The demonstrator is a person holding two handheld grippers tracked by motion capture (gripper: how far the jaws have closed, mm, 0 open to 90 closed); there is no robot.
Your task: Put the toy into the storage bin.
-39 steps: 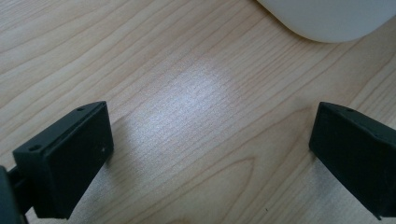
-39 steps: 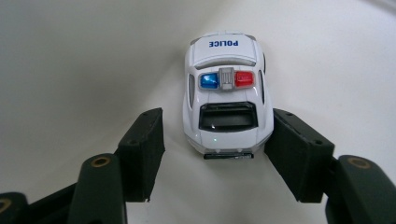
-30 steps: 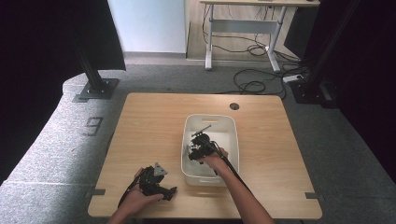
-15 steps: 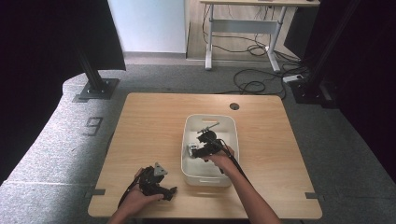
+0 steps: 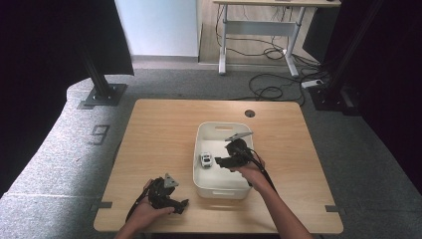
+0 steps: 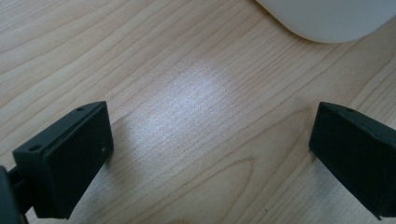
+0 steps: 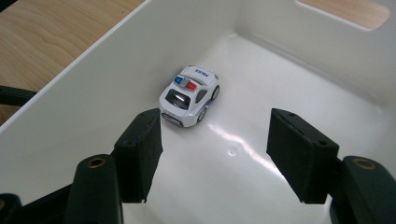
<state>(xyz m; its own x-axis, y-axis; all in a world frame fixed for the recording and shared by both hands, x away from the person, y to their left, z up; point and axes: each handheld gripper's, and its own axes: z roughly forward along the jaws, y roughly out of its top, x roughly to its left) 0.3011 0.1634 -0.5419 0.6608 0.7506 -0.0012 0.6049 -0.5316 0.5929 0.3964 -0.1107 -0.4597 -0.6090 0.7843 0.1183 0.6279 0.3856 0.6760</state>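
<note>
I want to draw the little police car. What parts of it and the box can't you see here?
- Toy police car: far side and underside are turned away in the right gripper view; too small for detail in the high view.
- White bin: the near wall is cut off by the bottom edge.
- Left gripper view: the bin is only a corner at the top edge.

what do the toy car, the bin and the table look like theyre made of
Toy car: probably glossy moulded plastic, with smooth white shell and printed lettering; die-cast metal can't be ruled out.
Bin: white plastic, shiny, since light glints on its floor.
Table: pale wood or wood-look laminate, with visible grain and a soft sheen.
</note>
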